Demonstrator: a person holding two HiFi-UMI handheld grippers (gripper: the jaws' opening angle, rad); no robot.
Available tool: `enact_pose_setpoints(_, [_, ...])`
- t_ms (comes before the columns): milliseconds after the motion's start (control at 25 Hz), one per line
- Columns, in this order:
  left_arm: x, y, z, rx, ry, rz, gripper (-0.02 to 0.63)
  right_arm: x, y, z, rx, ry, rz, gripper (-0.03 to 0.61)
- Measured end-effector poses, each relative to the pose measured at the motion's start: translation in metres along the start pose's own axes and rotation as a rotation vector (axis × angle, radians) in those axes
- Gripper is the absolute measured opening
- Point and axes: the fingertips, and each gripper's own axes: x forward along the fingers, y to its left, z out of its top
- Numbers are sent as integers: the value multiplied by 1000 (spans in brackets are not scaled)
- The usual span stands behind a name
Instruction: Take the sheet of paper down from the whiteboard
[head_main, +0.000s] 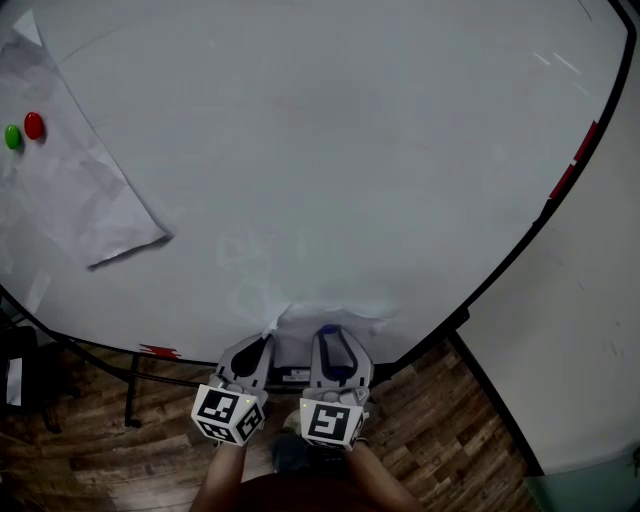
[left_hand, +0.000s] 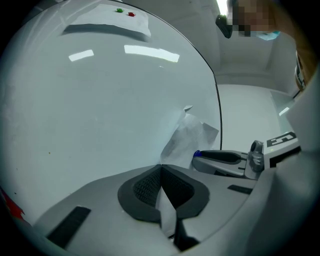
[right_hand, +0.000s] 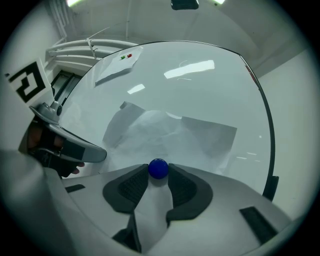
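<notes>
A crumpled white sheet of paper (head_main: 335, 318) lies against the bottom edge of the whiteboard (head_main: 350, 150). My left gripper (head_main: 262, 338) is at the sheet's left corner; in the left gripper view its jaws (left_hand: 161, 167) are shut with the paper's edge (left_hand: 192, 134) pinched at the tips. My right gripper (head_main: 330, 332) sits beside it on the sheet. A round blue magnet (right_hand: 158, 168) stands between the right gripper's fingertips (right_hand: 158, 171), touching both pads, on top of the paper (right_hand: 170, 132). Both grippers point level at the board.
A second sheet (head_main: 70, 170) hangs at the board's upper left under a red magnet (head_main: 34, 125) and a green magnet (head_main: 13, 137). Red marks (head_main: 572, 165) line the board's right frame. A white wall (head_main: 590, 330) is to the right, wooden floor (head_main: 450, 430) below.
</notes>
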Motion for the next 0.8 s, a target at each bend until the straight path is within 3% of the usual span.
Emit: enact_pose_setpoints(800, [2, 4, 2, -49, -1, 15, 25, 1, 1, 2, 12, -15, 43, 135])
